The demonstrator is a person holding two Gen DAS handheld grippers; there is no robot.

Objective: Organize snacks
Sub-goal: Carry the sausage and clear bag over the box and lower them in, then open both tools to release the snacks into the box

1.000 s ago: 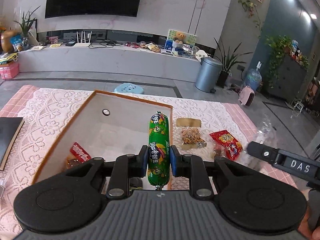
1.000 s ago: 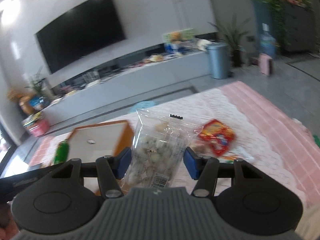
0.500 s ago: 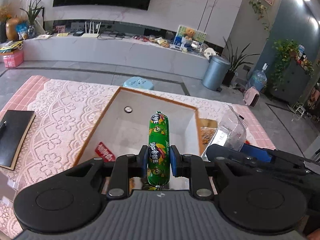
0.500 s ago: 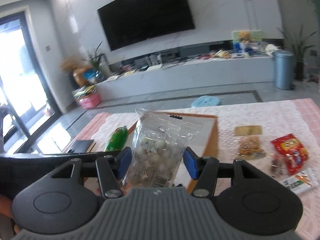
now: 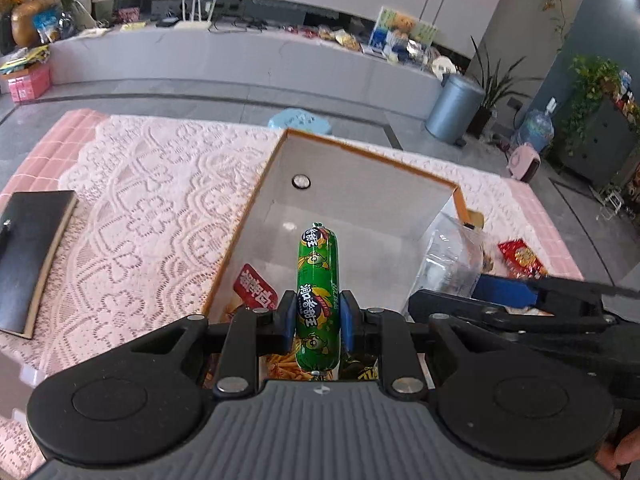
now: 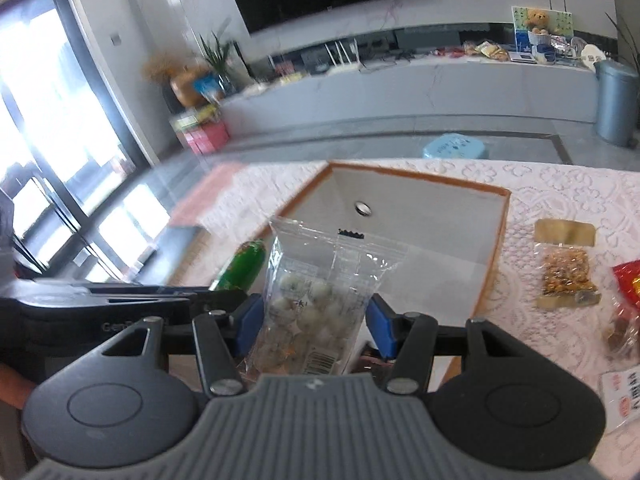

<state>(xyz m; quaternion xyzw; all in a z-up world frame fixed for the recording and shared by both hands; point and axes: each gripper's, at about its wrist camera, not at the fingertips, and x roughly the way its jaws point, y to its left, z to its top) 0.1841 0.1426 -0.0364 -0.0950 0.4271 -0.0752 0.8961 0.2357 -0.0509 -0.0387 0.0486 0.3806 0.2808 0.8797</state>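
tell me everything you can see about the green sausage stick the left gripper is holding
The green sausage is a plump tube in glossy green plastic film printed with cartoon corn figures and white Chinese characters, its ends pinched shut. The left gripper is clamped on its lower half, blue pads pressing both sides. It points forward along the fingers, over the open white box with the orange rim, above the snacks already inside. The right wrist view shows its tip beside the clear bag.

Bright daylight floods in from the window [image 6: 60, 128] at left of the right view, blown out and smeared with blur; the left view is sharp, fisheye-curved at edges, glare upper right
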